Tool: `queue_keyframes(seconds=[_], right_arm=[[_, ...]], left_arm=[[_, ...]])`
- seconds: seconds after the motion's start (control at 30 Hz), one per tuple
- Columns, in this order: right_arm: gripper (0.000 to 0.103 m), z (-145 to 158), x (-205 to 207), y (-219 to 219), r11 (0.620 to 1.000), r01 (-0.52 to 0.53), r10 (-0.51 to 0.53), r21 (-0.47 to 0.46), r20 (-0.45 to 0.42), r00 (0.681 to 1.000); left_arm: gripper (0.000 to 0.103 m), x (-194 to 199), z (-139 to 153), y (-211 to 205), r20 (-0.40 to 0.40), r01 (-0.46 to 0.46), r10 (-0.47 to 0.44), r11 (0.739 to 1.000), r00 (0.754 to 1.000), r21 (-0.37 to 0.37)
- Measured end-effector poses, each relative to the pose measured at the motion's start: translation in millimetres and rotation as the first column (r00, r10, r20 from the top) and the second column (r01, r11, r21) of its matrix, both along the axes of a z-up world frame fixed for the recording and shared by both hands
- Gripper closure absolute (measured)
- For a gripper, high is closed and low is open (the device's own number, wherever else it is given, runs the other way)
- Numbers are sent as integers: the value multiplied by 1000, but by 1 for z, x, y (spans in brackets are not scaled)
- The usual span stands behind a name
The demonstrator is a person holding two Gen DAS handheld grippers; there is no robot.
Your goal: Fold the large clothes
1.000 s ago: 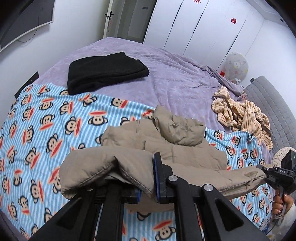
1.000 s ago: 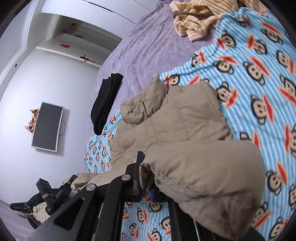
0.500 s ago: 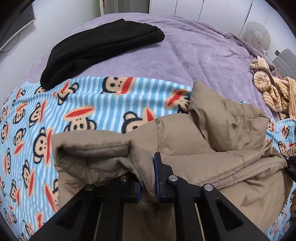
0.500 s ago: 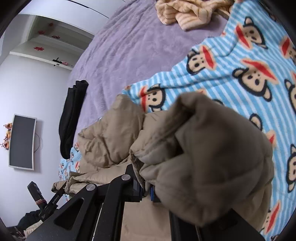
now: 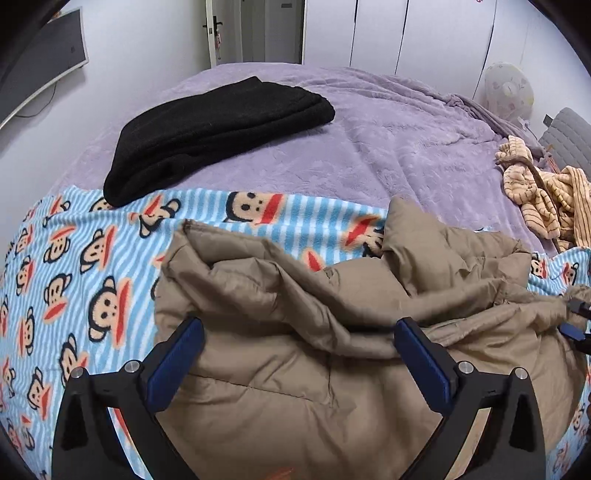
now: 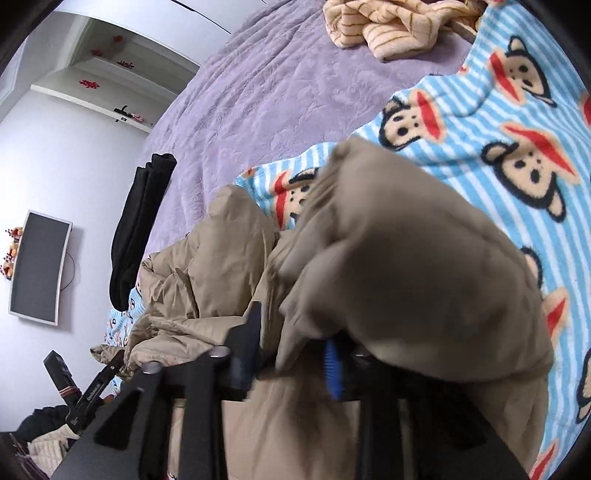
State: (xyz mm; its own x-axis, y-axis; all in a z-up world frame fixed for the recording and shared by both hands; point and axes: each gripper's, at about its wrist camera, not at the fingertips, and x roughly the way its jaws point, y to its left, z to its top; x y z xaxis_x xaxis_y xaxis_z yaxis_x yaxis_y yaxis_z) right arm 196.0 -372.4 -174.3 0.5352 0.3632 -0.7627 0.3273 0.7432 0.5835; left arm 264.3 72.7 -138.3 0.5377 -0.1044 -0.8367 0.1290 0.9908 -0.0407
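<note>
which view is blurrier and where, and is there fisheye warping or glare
Right wrist view: the tan puffer jacket bunched at the right gripper is smeared and soft, while the monkey-print blanket behind stays crisp. Left wrist view: sharp throughout, open left gripper included. Both views bow the bed strongly and have dark corners. Lighting is even, no glare.

Bed covered by a purple blanket point(image 5: 388, 129), with a blue-striped monkey-print blanket point(image 5: 74, 258) laid over its near part. A folded black garment point(image 5: 218, 125) lies on the purple blanket, its near end touching the monkey-print edge; a crumpled yellow striped garment point(image 5: 539, 188) lies well apart at the far right. Background: wall-mounted screen point(image 6: 38, 267), white wardrobe doors point(image 5: 424, 33), and a round pale fan point(image 5: 508, 90).
</note>
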Motion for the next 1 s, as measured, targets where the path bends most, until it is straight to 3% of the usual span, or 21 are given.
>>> queue_keyframes(seconds=[0.07, 0.17, 0.23, 0.3, 0.43, 0.6, 0.7, 0.9, 0.97, 1.0], right_arm=[[18, 6, -1, -2, 1000, -1, 2, -24, 18, 1000], [16, 14, -4, -1, 995, -10, 13, -102, 35, 999], [0, 17, -6, 1, 989, -19, 27, -145, 53, 998], [0, 19, -8, 2, 982, -27, 40, -189, 63, 997], [0, 10, 1, 1, 962, -76, 75, -263, -17, 997], [1, -10, 18, 8, 932, -145, 105, -333, -137, 985], [12, -26, 32, 14, 898, -171, 106, -406, -179, 978], [13, -52, 60, 4, 922, -155, 93, -355, -188, 978], [13, -52, 65, 0, 930, -142, 79, -339, -194, 978], [13, -50, 65, -1, 931, -137, 71, -338, -199, 977]], left_arm=[[0, 0, 1, 0, -1, -7, 7, 1000, 1000, 20], [0, -1, 4, 2, 8, -17, 17, 1000, 1000, 23], [2, -2, 8, 3, 23, -21, 21, 1000, 1000, 9], [17, 2, 8, 2, 16, -6, 6, 1000, 1000, -2], [17, 20, -9, -5, -19, 2, -2, 1000, 1000, 23], [17, 44, -51, -11, -59, -38, 42, 996, 997, 77], [16, 53, -64, -16, -55, -47, 52, 995, 997, 93], [14, 71, -77, -22, -65, -67, 75, 991, 995, 118], [15, 73, -70, -21, -76, -78, 88, 989, 993, 126], [20, 69, -61, -18, -69, -91, 100, 989, 993, 116]])
